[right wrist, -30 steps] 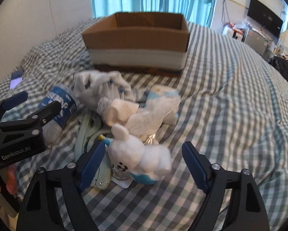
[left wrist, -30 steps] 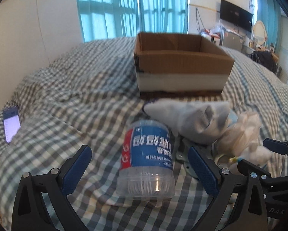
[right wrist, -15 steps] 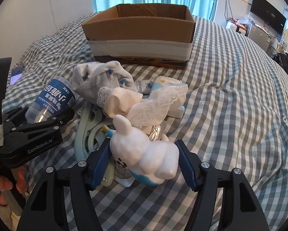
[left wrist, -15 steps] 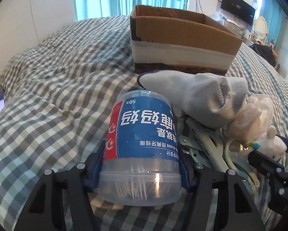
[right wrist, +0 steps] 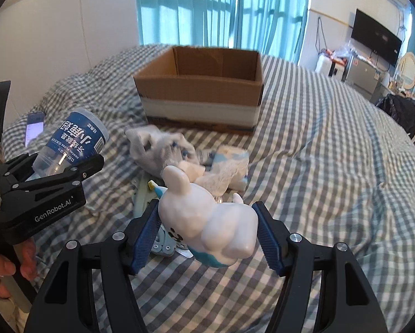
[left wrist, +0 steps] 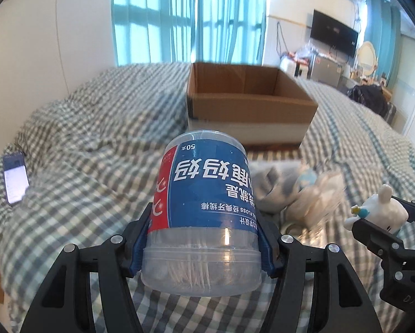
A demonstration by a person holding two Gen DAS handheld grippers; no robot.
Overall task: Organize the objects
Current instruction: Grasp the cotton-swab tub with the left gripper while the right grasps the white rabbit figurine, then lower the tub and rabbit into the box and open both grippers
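My left tongs (left wrist: 204, 245) are clamped on a clear plastic jar with a blue label (left wrist: 206, 194), raised off the checked bed (left wrist: 77, 188). Its smooth round wall could roll out if I tilt it. My right tongs (right wrist: 207, 236) pinch a white rabbit-shaped figure with a blue base (right wrist: 210, 222); its lumpy body may twist loose. The open cardboard box (right wrist: 199, 88) sits toward the bed's far edge, with a pile of white and grey socks (right wrist: 163, 147) lying between.

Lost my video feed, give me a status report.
Left hand-held gripper shut on floss jar. Right hand-held gripper shut on white toy. Cardboard box ahead, path open.
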